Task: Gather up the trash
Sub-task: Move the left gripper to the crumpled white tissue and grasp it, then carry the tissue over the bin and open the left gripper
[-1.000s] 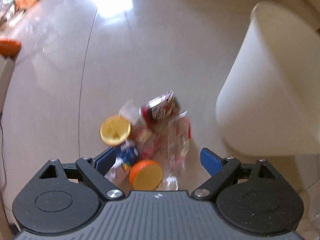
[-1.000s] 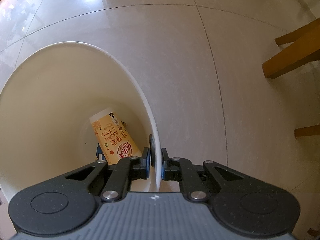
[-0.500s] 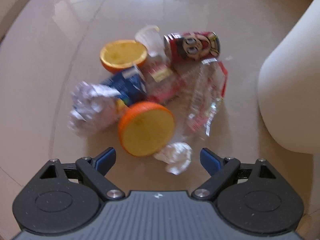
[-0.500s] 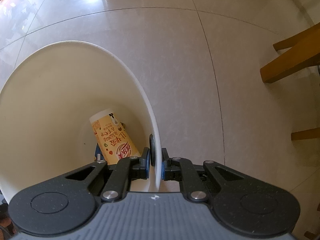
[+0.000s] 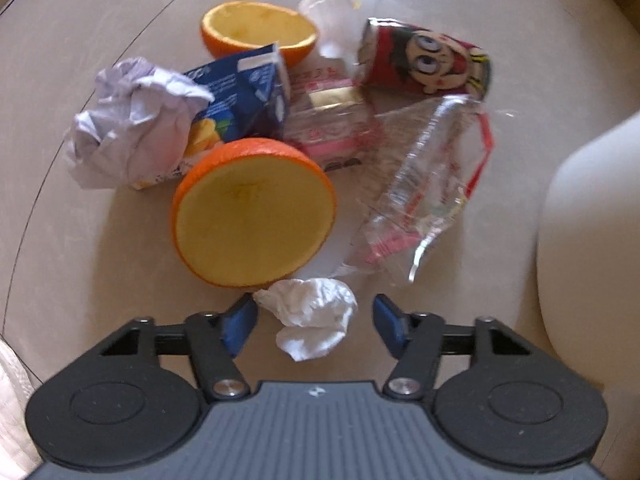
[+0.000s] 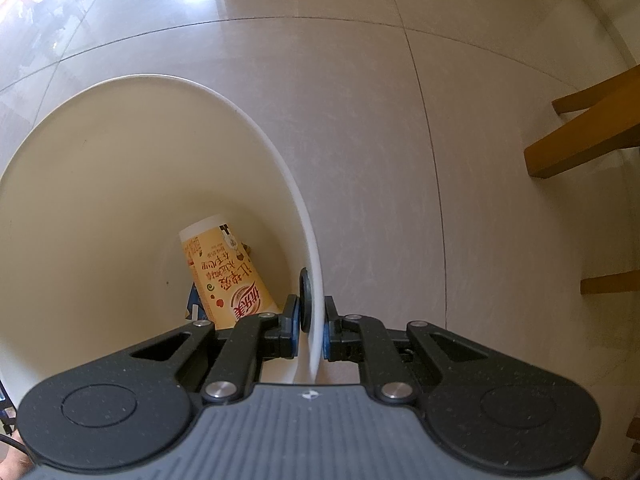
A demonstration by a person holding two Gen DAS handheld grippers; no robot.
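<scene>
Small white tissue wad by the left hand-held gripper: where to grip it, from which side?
Grip the small tissue wad across its bulging middle, from straight above. It lies loose on the floor between the left hand-held gripper fingers, which have just been closing; pads are not on it yet. It sits close to the orange half.

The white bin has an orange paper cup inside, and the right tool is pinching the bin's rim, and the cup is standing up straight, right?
Not quite. In the right wrist view, the paper cup lies tilted against the wall of the white bin, not upright. The right tool does pinch the rim.

glossy beige tile floor, wooden furniture legs
</scene>
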